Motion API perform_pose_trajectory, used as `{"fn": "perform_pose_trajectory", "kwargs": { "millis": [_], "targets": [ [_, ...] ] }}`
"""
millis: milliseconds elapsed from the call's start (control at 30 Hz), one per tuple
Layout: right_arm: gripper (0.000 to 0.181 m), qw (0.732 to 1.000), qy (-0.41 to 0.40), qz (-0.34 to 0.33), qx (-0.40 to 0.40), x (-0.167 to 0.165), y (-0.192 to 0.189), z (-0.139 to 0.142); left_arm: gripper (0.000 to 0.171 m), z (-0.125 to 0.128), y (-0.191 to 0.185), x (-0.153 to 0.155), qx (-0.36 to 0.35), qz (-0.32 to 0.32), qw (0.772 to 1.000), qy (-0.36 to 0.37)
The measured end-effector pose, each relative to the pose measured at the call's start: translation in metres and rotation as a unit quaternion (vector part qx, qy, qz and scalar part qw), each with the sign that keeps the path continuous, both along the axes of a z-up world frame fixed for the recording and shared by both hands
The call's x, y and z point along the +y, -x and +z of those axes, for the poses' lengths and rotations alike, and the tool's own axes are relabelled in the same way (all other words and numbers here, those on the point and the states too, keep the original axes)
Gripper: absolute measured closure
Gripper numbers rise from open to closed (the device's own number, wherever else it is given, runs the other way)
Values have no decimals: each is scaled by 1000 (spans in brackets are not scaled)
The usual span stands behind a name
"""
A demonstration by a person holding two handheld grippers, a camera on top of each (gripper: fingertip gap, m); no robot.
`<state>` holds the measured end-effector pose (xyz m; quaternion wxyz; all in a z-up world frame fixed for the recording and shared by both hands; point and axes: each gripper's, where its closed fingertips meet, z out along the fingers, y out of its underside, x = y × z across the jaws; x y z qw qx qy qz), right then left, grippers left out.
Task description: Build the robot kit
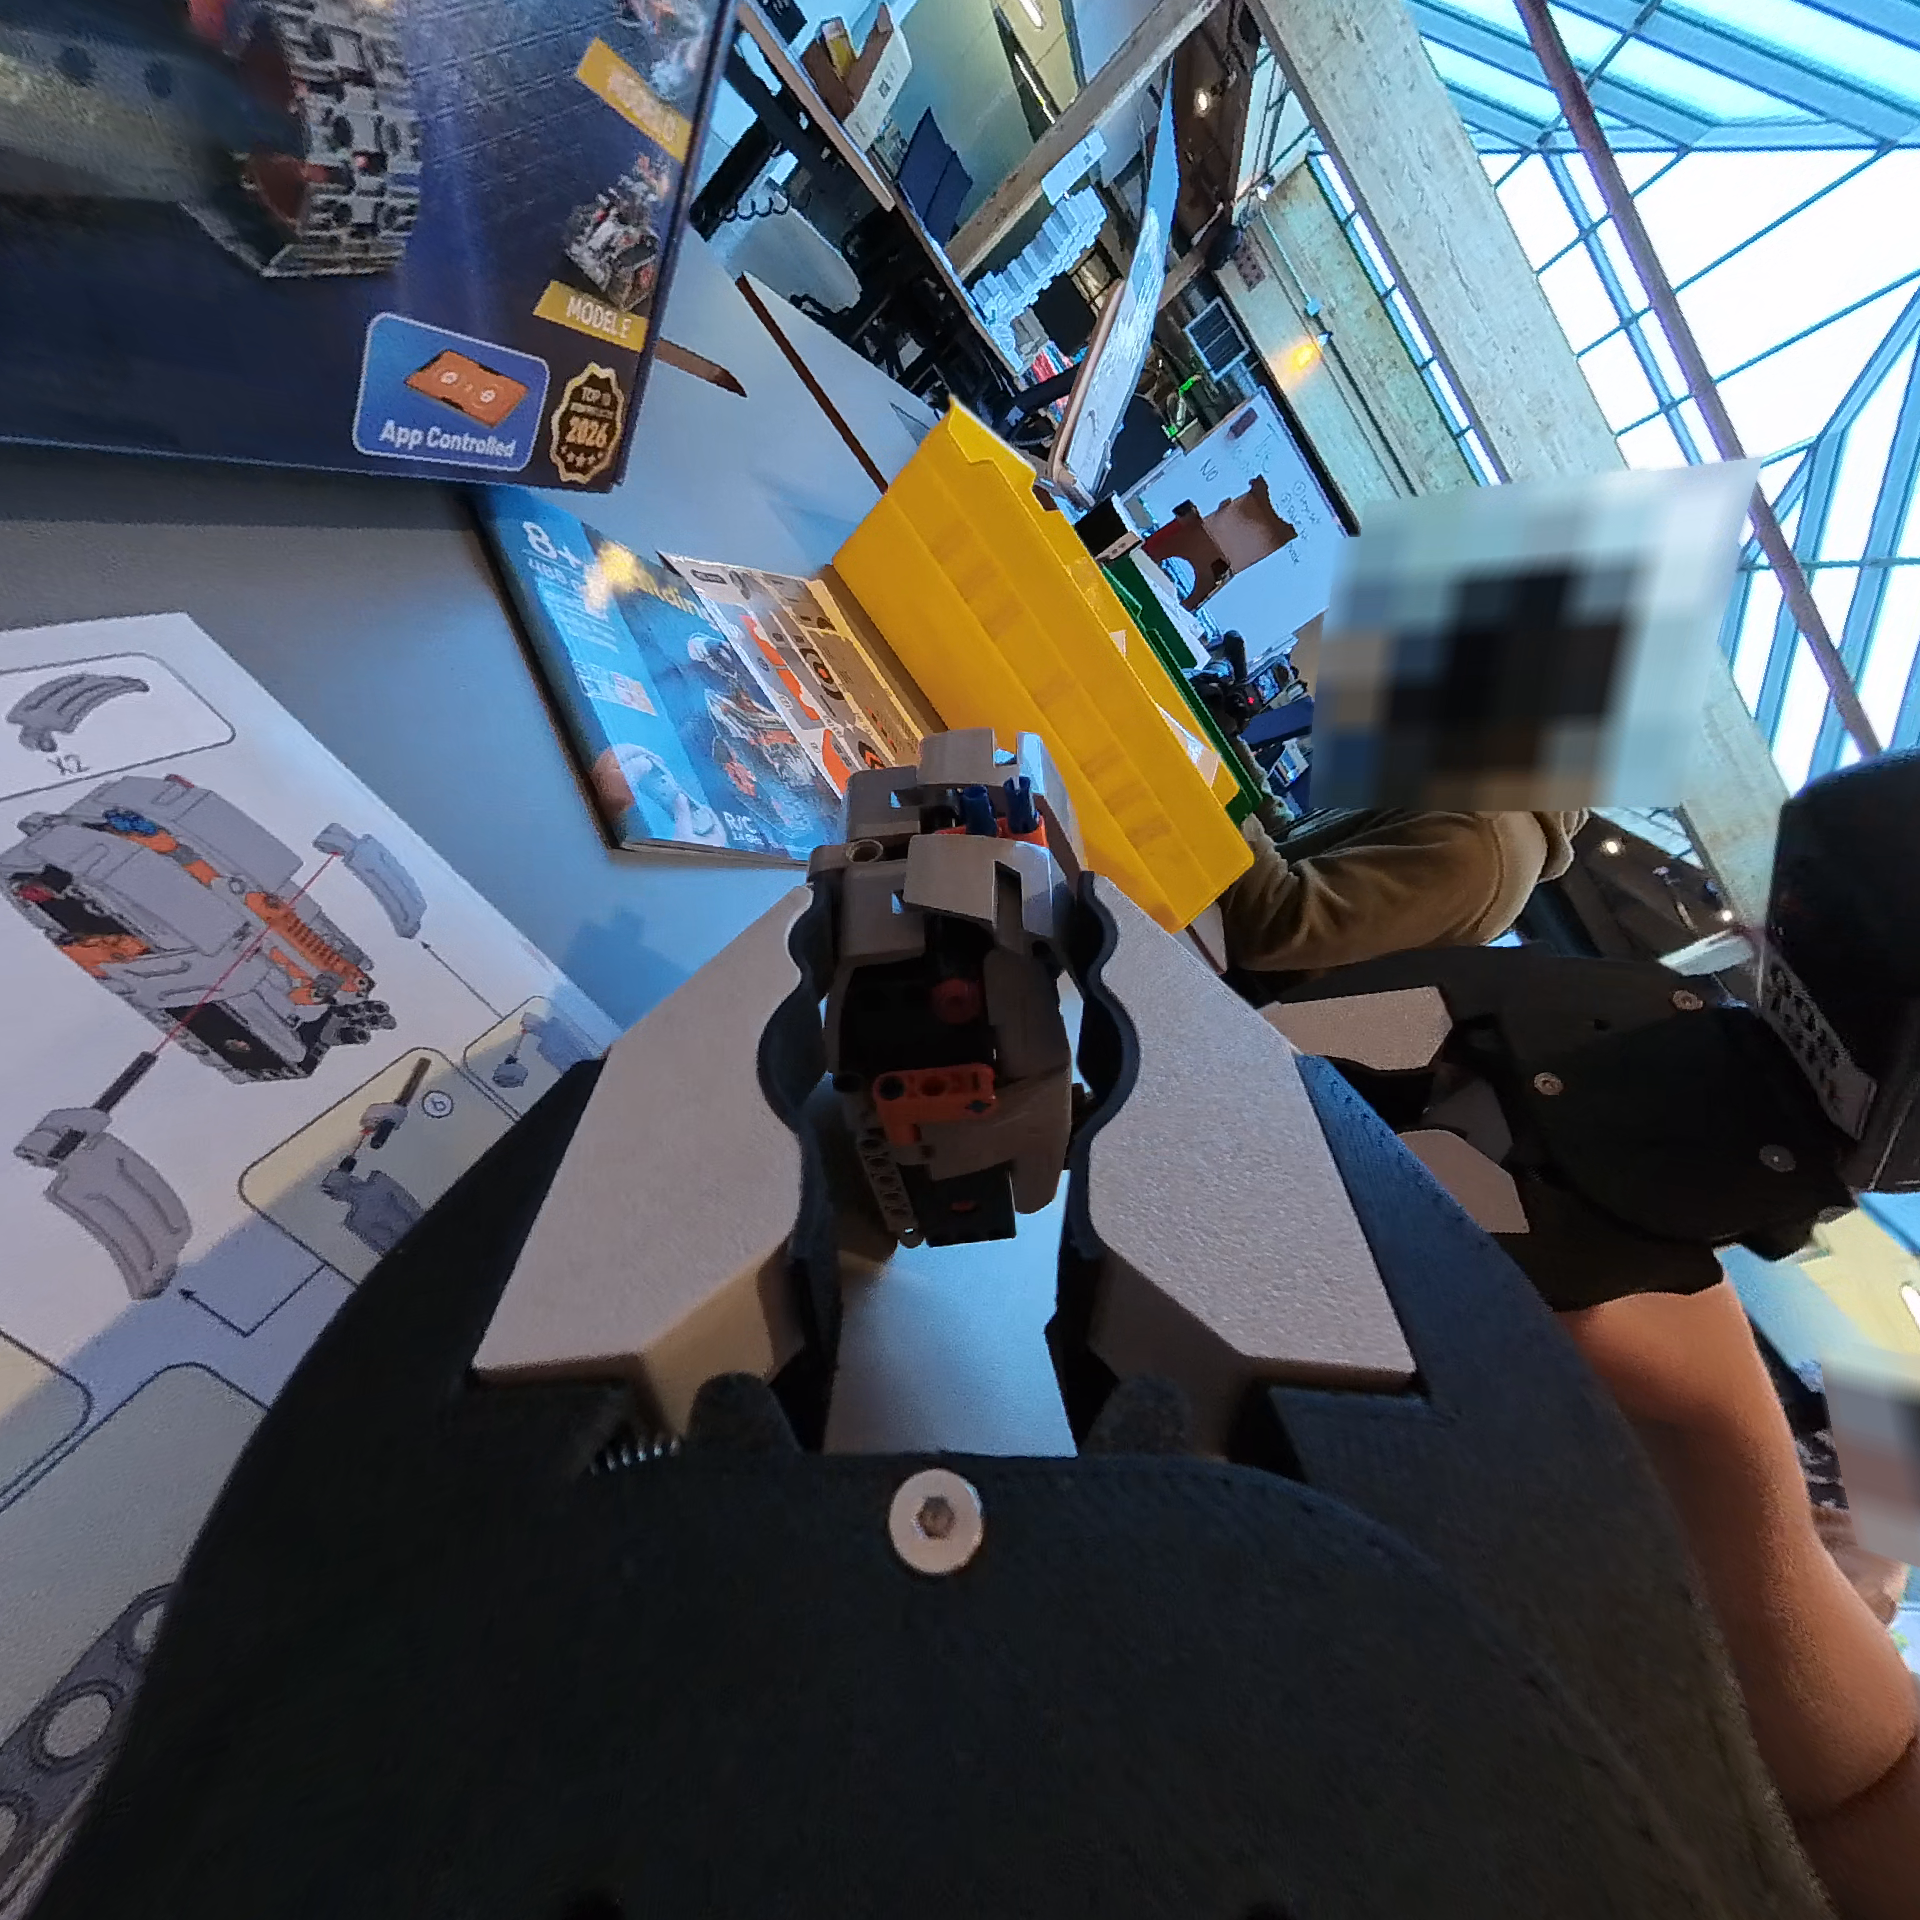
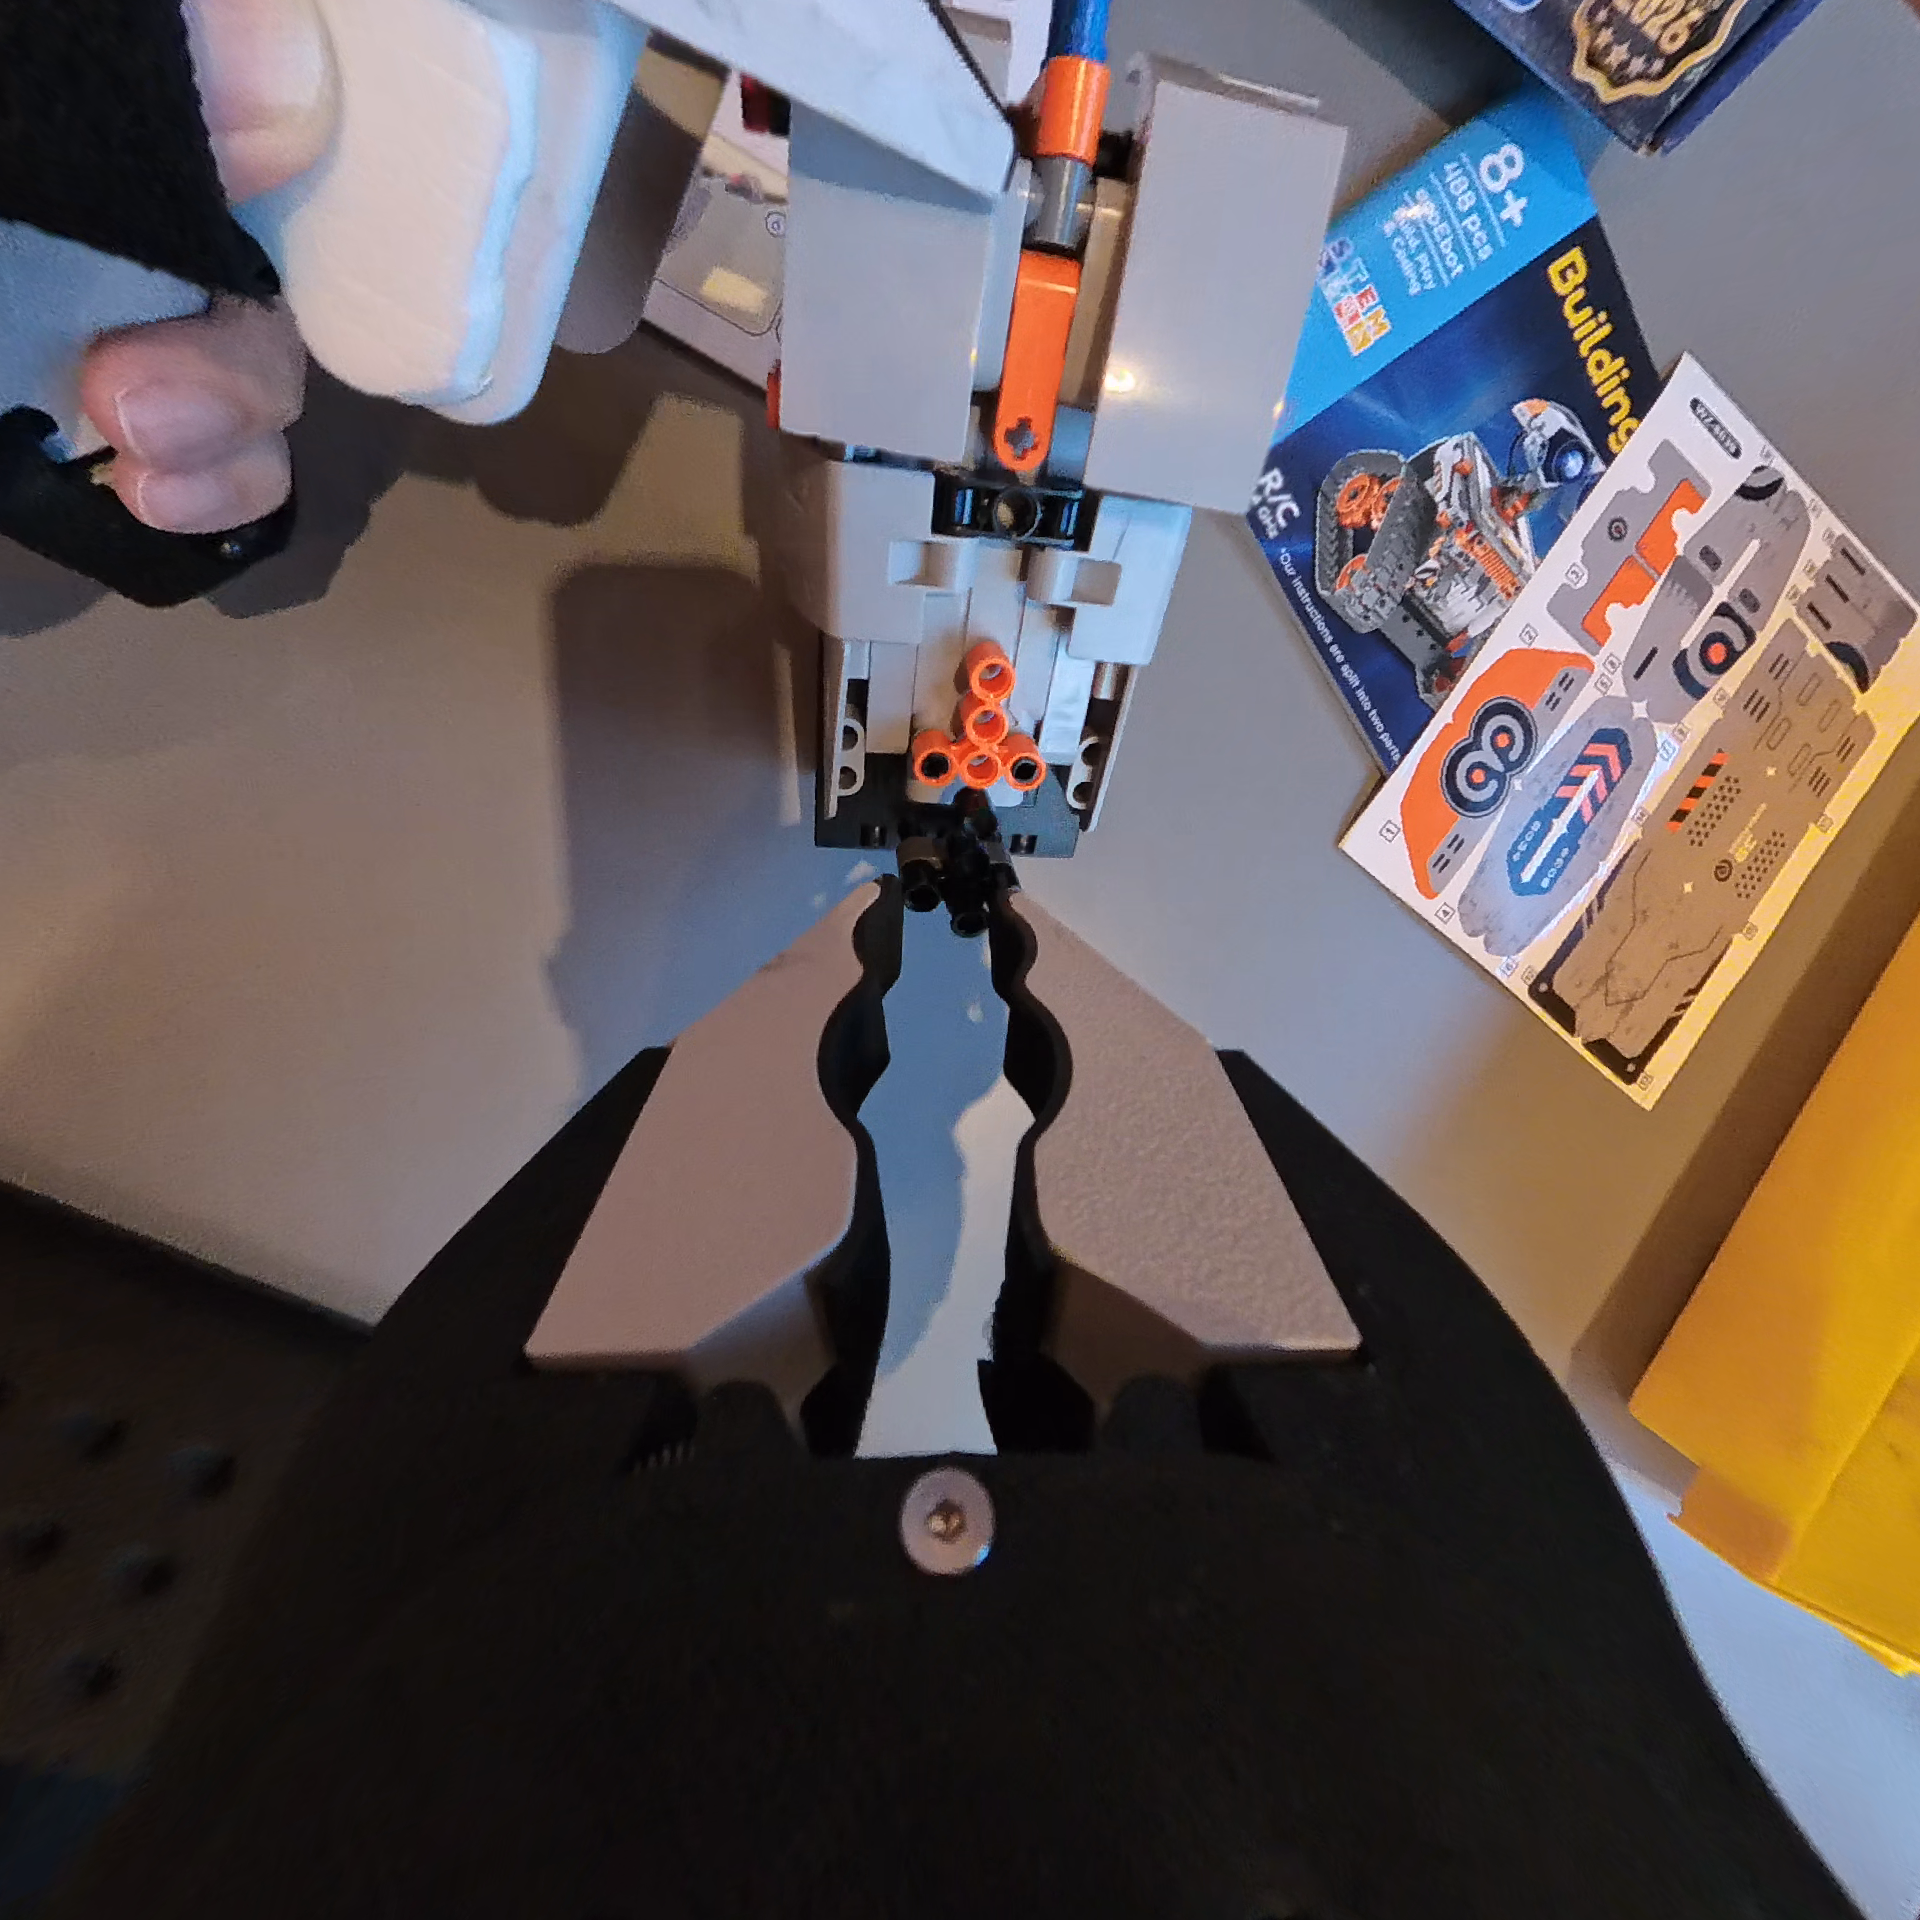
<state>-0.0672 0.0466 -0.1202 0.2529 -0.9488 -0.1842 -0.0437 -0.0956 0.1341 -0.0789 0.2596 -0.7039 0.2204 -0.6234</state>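
A grey, orange and black brick model sits clamped between the fingers of my left gripper, which is shut on its sides and holds it above the grey table. In the right wrist view the same model points its end at my right gripper. The right jaws stand nearly closed on a small black pin piece at the model's near end, below an orange connector cluster. A finger of the left gripper presses on the model's far part. The right gripper also shows in the left wrist view.
An open instruction sheet lies at the left, a dark blue box stands behind it. A blue booklet and a sticker sheet lie beside a yellow bin. A person in an olive sleeve sits beyond. Across from one pair of fingers to the other is roughly 10 centimeters.
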Motion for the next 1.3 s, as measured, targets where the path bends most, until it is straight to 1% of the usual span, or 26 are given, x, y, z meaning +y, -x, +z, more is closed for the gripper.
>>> {"fn": "perform_pose_trajectory", "kwargs": {
  "millis": [133,367,600,767,867,933,1167,1300],
  "targets": [
    [168,1000,-8,14,-12,1,1,1,129,-3,2,3,-4,0,1000,14],
    [168,997,25,47,-47,2,1,1,129,-2,2,2,-2,0,1000,9],
    [168,993,32,83,-71,5,1,1,129,-3,3,4,-1,4,1000,7],
    [168,996,26,65,-51,6,0,1,129,-4,4,5,-4,5,1000,16],
    [168,996,26,69,-59,7,0,1,129,-5,4,6,-5,5,1000,22],
    [168,994,31,74,-67,7,0,1,129,-6,5,7,-4,5,1000,27],
    [168,995,49,69,-59,9,0,2,130,-14,10,13,-10,8,998,67],
    [168,995,64,61,-45,11,-1,3,129,-14,10,14,-8,9,998,63]
  ]
}}
